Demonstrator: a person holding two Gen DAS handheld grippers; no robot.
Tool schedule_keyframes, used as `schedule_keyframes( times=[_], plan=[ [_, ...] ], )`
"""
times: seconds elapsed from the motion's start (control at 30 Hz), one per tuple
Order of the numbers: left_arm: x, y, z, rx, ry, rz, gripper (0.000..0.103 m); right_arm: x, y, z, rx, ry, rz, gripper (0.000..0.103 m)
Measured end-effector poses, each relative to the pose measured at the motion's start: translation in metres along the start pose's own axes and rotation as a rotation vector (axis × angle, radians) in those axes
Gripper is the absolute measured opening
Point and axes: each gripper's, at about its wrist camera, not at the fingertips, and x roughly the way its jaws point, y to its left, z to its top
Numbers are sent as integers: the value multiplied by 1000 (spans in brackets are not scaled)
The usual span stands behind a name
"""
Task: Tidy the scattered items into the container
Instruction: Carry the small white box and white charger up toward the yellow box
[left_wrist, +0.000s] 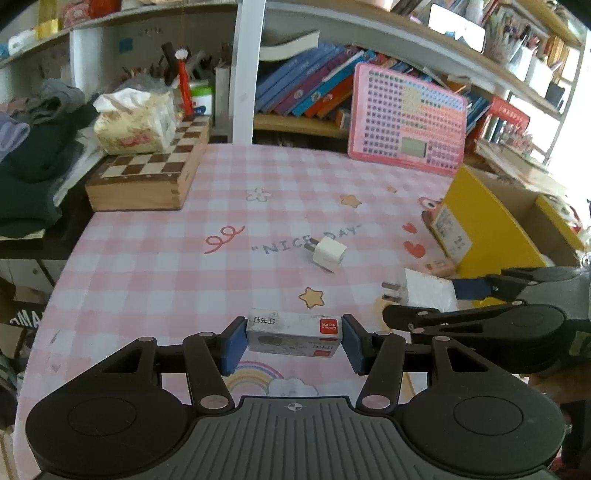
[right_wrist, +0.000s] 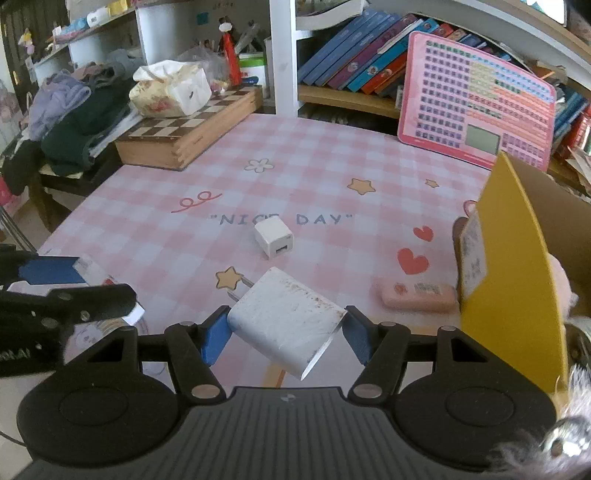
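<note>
My left gripper (left_wrist: 294, 338) is shut on a small grey staple box (left_wrist: 293, 334) with a red label, held just above the pink checked tablecloth. My right gripper (right_wrist: 286, 334) is shut on a large white charger (right_wrist: 284, 323) with its prongs pointing left; it also shows in the left wrist view (left_wrist: 428, 291). A small white cube charger (right_wrist: 273, 238) lies on the cloth by the "NICE DAY" print (left_wrist: 328, 253). A pink eraser (right_wrist: 419, 297) lies beside the yellow cardboard box (right_wrist: 509, 258), which stands at the right (left_wrist: 487, 229).
A wooden chess box (left_wrist: 147, 173) with a tissue pack (left_wrist: 135, 123) on it stands at the back left. A pink keypad toy (left_wrist: 408, 118) leans against the bookshelf at the back. Dark clothes (left_wrist: 33, 155) are piled at the left.
</note>
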Motion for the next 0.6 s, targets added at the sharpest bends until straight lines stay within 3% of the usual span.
schedule_keyframes(
  times=[0.6],
  plan=[
    [-76, -23, -44, 71, -17, -92, 53, -83, 17, -55, 32, -16, 7, 63]
  ],
)
